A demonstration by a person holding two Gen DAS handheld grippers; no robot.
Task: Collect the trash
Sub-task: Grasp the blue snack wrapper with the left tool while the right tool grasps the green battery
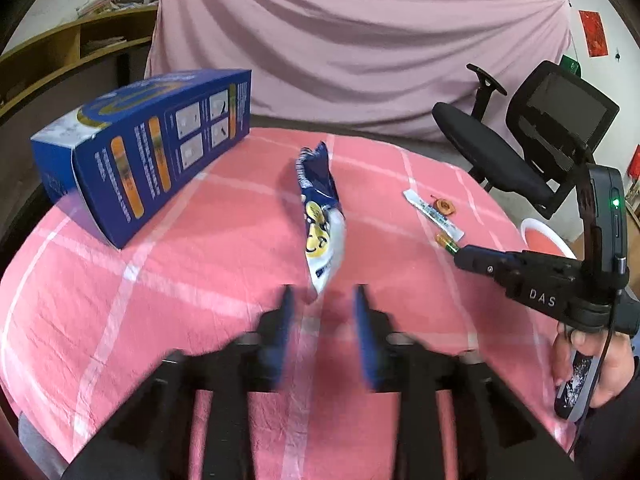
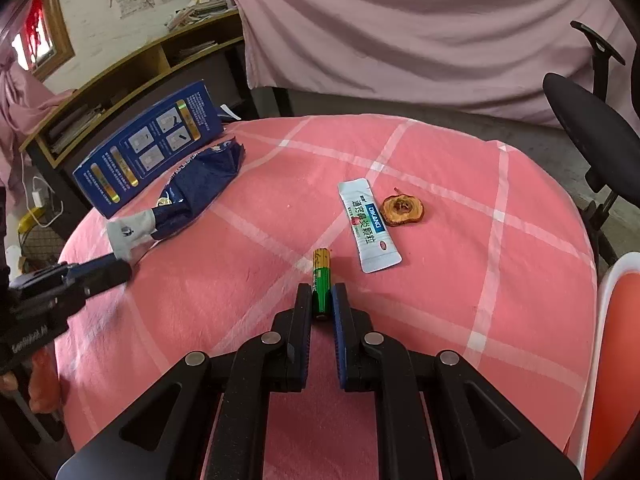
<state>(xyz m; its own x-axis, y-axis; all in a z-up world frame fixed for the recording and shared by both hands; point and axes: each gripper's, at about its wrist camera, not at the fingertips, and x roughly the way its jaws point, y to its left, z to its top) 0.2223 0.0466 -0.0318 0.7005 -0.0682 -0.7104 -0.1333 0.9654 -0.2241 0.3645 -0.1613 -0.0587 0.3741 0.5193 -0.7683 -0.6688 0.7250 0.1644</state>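
Observation:
A blue and white snack bag (image 1: 320,216) lies on the pink checked tablecloth (image 1: 200,264); it also shows in the right wrist view (image 2: 188,196). My left gripper (image 1: 323,300) is open, its blurred jaws on either side of the bag's near white end. My right gripper (image 2: 321,300) is shut on a green and gold battery (image 2: 321,284); the battery (image 1: 447,243) shows at the right gripper's tips in the left wrist view. A white sachet (image 2: 370,226) and a dried fruit slice (image 2: 401,210) lie just beyond the battery.
A large blue box (image 1: 148,148) lies on the table's left side. A black office chair (image 1: 520,148) stands beyond the right edge. A white-rimmed red bin (image 2: 616,340) sits at the right. A pink curtain (image 1: 340,40) hangs behind, with wooden shelves (image 2: 132,80) at the left.

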